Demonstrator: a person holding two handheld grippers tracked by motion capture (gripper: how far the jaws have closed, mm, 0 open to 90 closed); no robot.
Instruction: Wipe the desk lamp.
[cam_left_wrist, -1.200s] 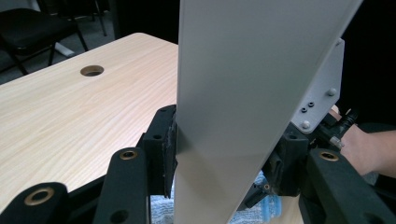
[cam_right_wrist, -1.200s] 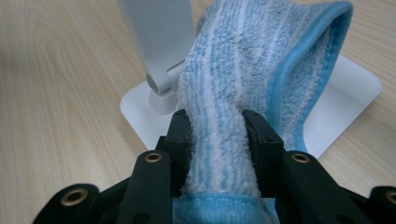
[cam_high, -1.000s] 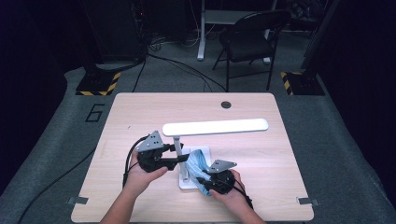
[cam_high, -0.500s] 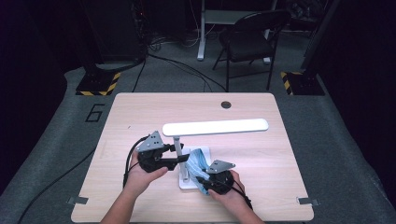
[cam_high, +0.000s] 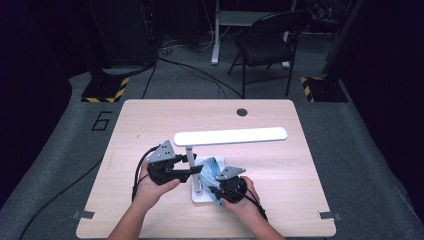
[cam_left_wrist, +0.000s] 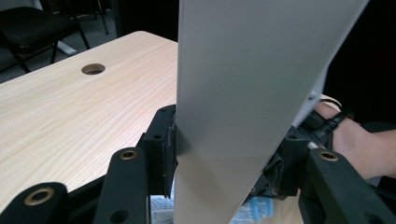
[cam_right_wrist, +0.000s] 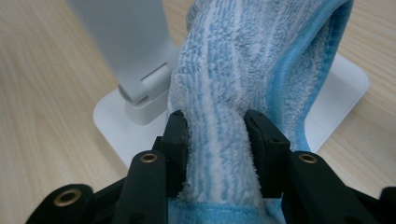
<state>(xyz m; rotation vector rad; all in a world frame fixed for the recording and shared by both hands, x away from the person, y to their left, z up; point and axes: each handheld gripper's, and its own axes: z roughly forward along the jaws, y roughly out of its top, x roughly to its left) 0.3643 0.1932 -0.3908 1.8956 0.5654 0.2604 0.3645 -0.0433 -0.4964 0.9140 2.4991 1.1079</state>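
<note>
On the wooden table (cam_high: 280, 150), left tongs (cam_high: 196, 170) clamp the lamp stem (cam_left_wrist: 243, 93); right tongs (cam_right_wrist: 215, 123), just loosening, grip the blue towel (cam_right_wrist: 243, 60).

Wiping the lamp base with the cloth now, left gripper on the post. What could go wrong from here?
The cloth is only bunched between the right gripper jaws, which have just been opening; it could slip out. The left gripper clamps the smooth lamp post; a hard wipe might tilt the lamp on its base.
</note>
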